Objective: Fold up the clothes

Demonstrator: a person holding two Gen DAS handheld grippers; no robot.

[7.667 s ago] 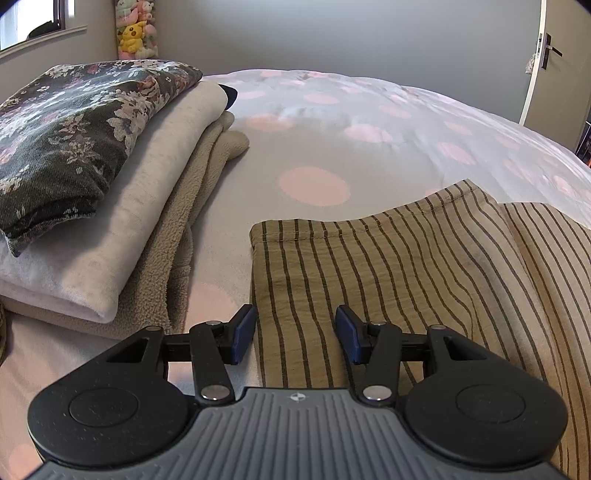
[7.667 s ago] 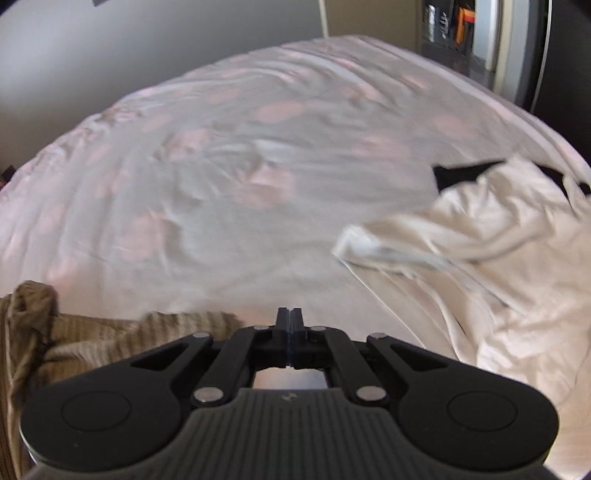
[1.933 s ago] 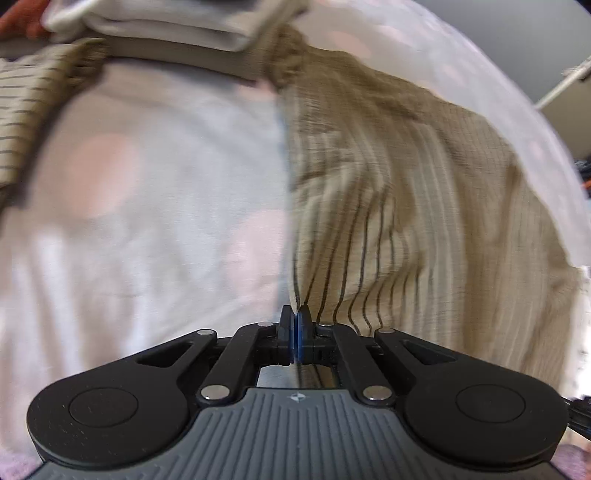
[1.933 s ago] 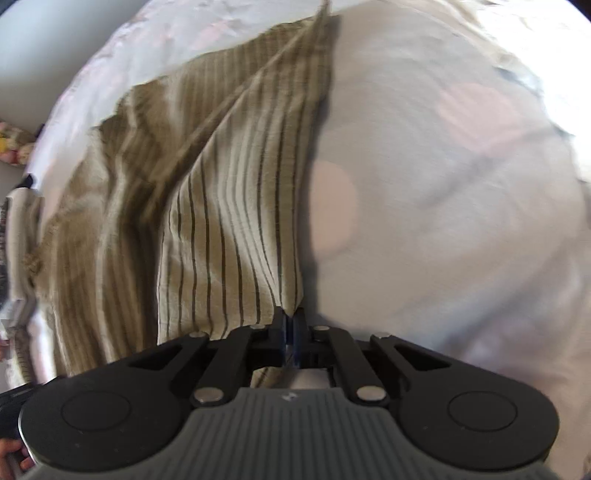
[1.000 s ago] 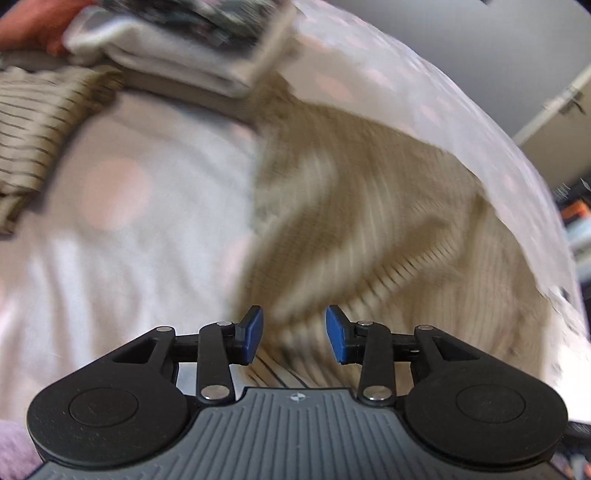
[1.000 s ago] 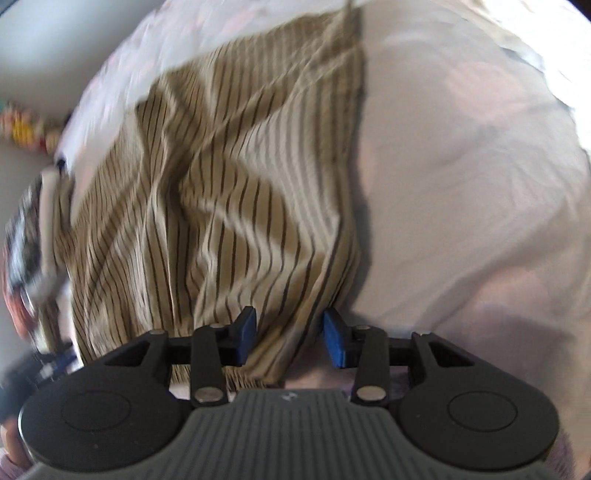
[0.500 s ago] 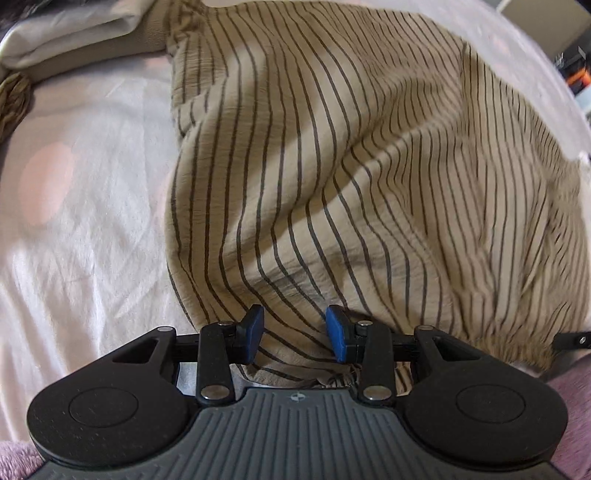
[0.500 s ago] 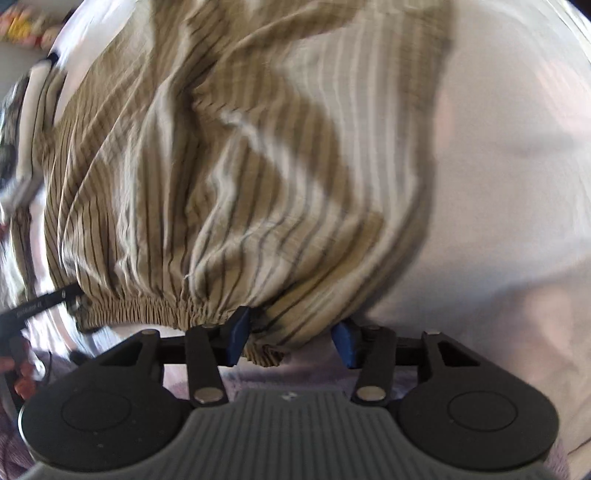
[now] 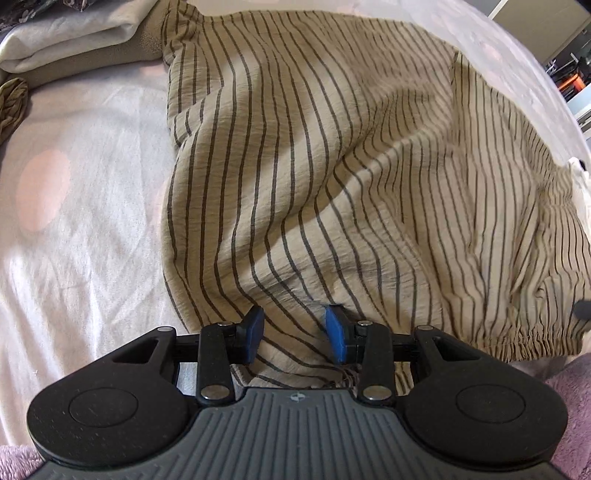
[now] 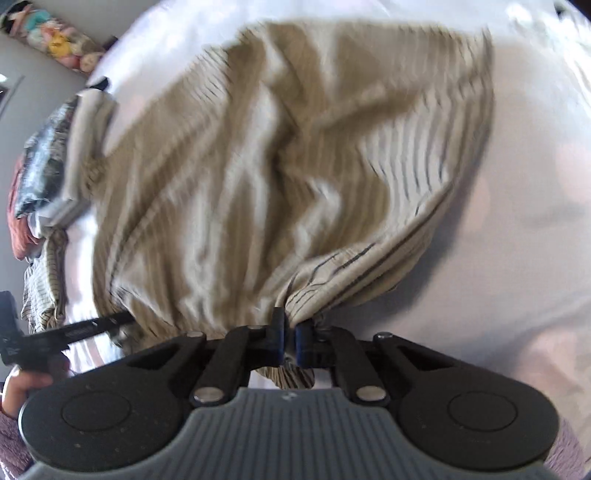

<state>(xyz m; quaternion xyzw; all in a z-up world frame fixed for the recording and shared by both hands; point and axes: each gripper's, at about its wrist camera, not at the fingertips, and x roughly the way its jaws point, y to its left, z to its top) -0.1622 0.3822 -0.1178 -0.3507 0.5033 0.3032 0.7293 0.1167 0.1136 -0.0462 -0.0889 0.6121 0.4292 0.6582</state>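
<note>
- Pale bedding with faint pink dots (image 9: pixel 77 206) fills both wrist views, and broad bare stretches of it lie to the left of the garment in the left view and to the right of it in the right view.
- At the far left edge of the left view sits a stack of folded clothes (image 9: pixel 70 33), its lower layer touching the garment's far corner.
- A striped bundle (image 10: pixel 42 280) lies near the left edge of the right view, beside that stack.
- Plush toys (image 10: pixel 55 40) line the wall in the upper left corner of the right view.
- The striped garment (image 9: pixel 332 166) is tan with thin dark stripes, spread wide across the bed and rumpled into soft diagonal ridges.
- Its gathered elastic hem (image 9: pixel 532 341) runs along the near edge, closest to the grippers.
- The left gripper (image 9: pixel 295 330) has its blue pads spread apart, straddling the near hem with cloth lying between them, unpinched.
- The right gripper (image 10: pixel 290 338) is pressed nearly closed, pinching a bunched tuft of the garment's near edge.
- The right view is motion-blurred.
</note>
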